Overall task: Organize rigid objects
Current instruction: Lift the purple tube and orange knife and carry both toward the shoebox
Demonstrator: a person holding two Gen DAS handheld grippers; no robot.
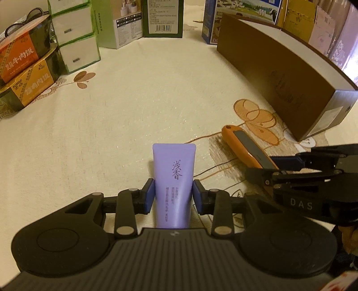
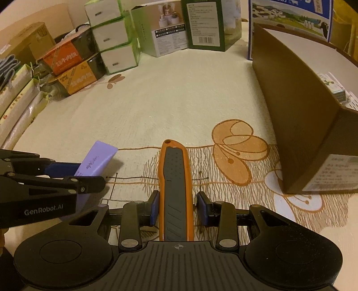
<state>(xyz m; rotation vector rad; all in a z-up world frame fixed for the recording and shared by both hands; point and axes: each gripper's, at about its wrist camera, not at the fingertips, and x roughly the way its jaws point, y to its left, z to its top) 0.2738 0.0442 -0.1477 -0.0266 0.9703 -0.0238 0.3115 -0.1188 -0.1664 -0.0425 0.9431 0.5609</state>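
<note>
A purple tube [image 1: 174,181] lies between the blue pads of my left gripper [image 1: 173,195]; both pads press its sides. It also shows in the right wrist view [image 2: 96,162]. An orange and grey utility knife [image 2: 175,190] lies on the tablecloth between the pads of my right gripper [image 2: 177,209]; the left pad touches it and a small gap shows at the right pad. The knife also shows in the left wrist view [image 1: 246,145], with my right gripper [image 1: 277,166] around its near end.
A long brown open box [image 2: 297,120] stands on the right, with a small carton [image 2: 335,89] inside. Stacked food boxes [image 1: 24,73], white drawer boxes [image 1: 73,33] and cartons [image 1: 163,18] line the far and left edges of the cream tablecloth [image 1: 145,94].
</note>
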